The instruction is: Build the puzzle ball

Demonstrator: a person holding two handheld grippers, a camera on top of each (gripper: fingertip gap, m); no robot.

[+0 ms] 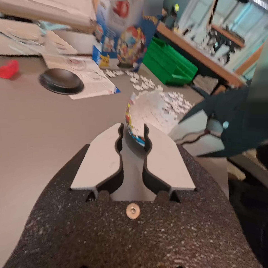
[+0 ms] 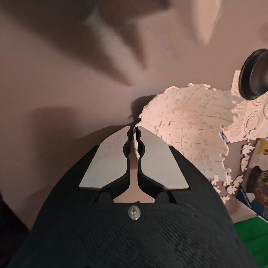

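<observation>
Right gripper (image 2: 132, 128) pinches the rim of the half-built shell (image 2: 188, 127), which rests on the table (image 1: 43, 123); left gripper (image 1: 133, 127) stands parted and empty just before it. Loose pieces (image 1: 142, 82) lie beyond. Steadying the shell before adding a piece seems wise.

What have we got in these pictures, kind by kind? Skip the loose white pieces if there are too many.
Grippers: 2, the left gripper and the right gripper
Partly built puzzle ball: 1
Black round stand: 1
Puzzle box: 1
Instruction sheet: 1
Red object: 1
Green bin stack: 1
Loose white pieces: too many to count
Total: 8, loose pieces aside
</observation>
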